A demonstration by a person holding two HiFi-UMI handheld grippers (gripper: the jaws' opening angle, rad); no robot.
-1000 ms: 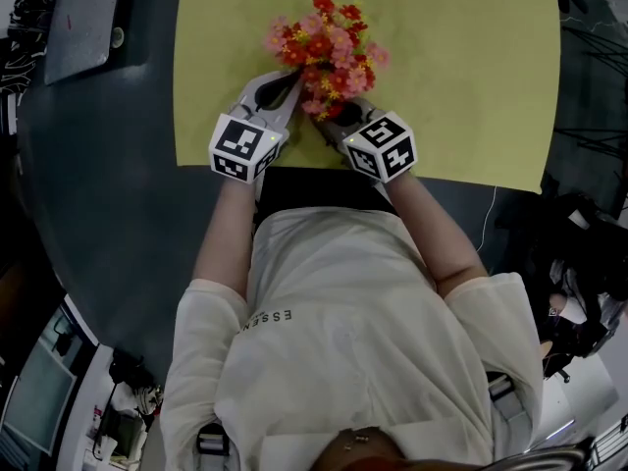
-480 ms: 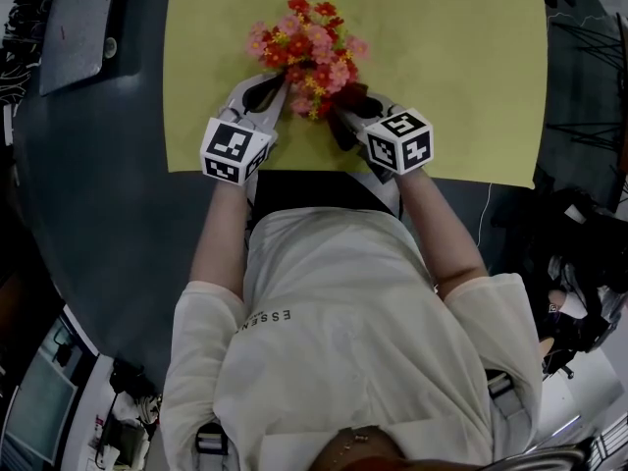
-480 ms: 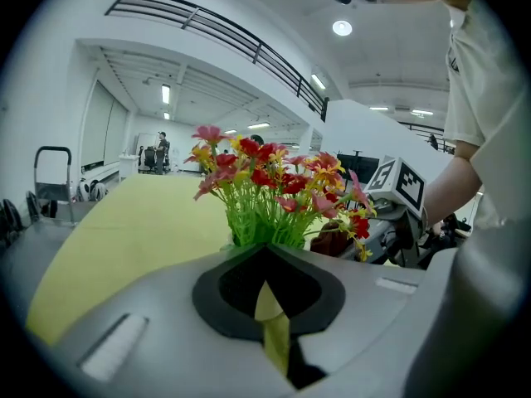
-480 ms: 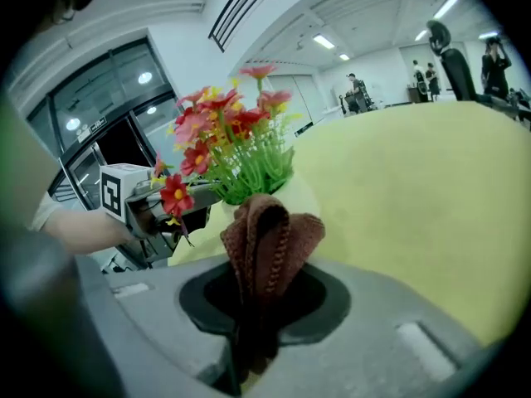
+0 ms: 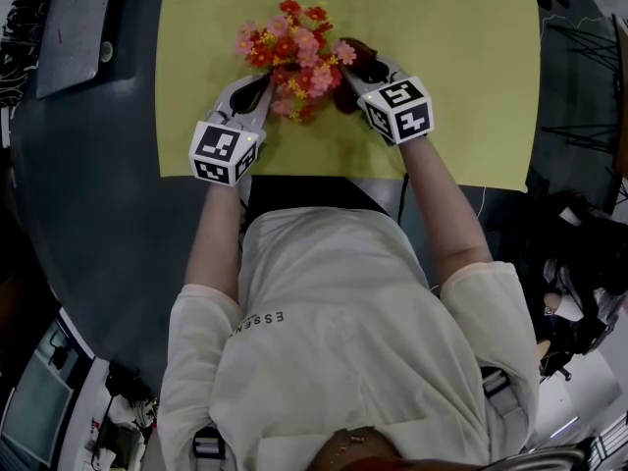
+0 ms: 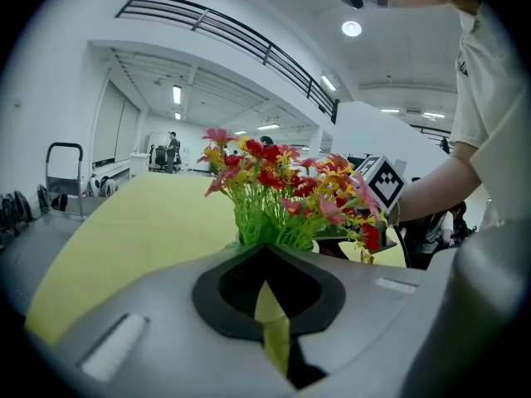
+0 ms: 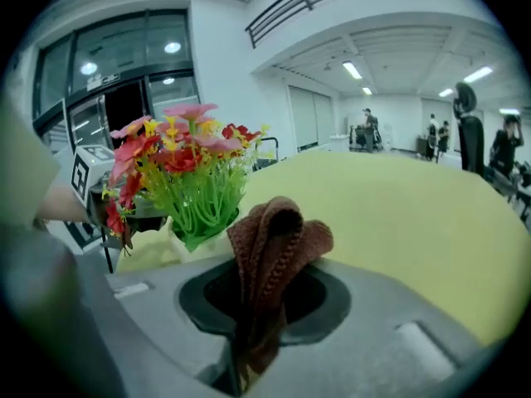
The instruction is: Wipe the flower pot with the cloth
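A bunch of red, pink and yellow artificial flowers (image 5: 292,49) stands on the yellow mat (image 5: 461,47). Its small pale pot (image 7: 184,245) shows only as a sliver below the green stems (image 7: 199,201). My left gripper (image 5: 265,79) is shut, and its tips reach under the blooms from the left; whether they touch the pot is hidden. My right gripper (image 5: 355,60) is shut on a folded brown cloth (image 7: 274,239), which it holds close to the right side of the flowers. The cloth (image 5: 358,51) shows as a dark bunch at that gripper's tip.
The mat lies on a dark grey round table (image 5: 98,214). A flat grey object (image 5: 78,18) rests at the table's far left. The person's body fills the near side. A cart (image 6: 62,177) and people stand far off in the hall.
My right gripper has carried the cloth from the near side of the flowers round to their right side, farther from the person. The left gripper has stayed at the pot.
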